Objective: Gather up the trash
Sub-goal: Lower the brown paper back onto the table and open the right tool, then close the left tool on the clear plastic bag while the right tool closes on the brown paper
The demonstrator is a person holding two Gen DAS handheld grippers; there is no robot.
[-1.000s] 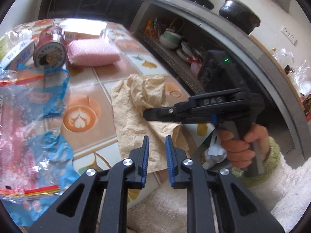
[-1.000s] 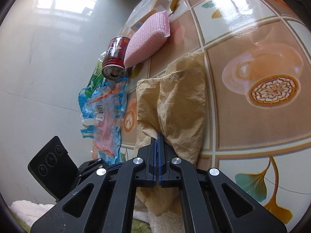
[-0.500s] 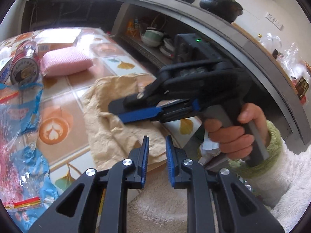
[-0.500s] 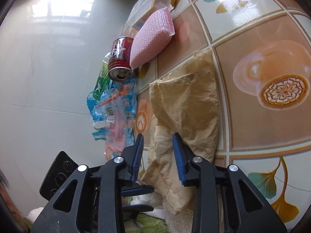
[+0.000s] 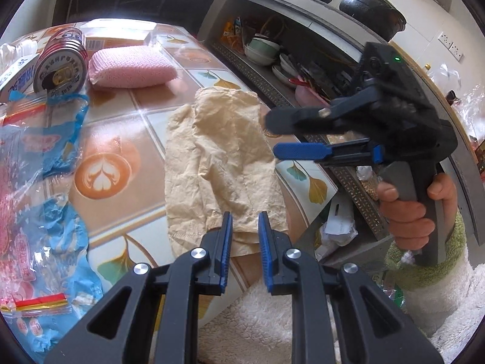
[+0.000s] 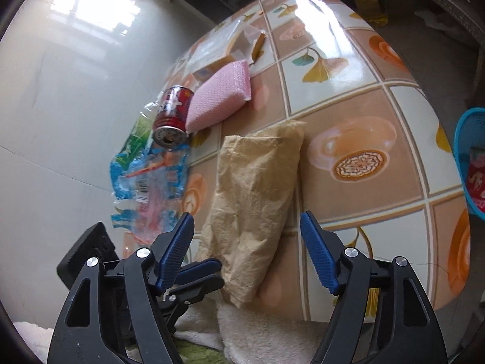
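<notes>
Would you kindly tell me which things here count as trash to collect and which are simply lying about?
Likely trash to collect:
- crumpled brown paper
- torn blue plastic wrapper
- red can, on its side
- blue basket, already holding something red

Probably just lying about:
- pink sponge
- bowls on the shelf
- black pot

We see a pink sponge [image 5: 132,70] lying near the far edge of the tiled table [image 6: 357,109]. Beyond the table's right edge, a shelf holds stacked bowls [image 5: 261,51], and a black pot [image 5: 372,4] stands on the counter above.
</notes>
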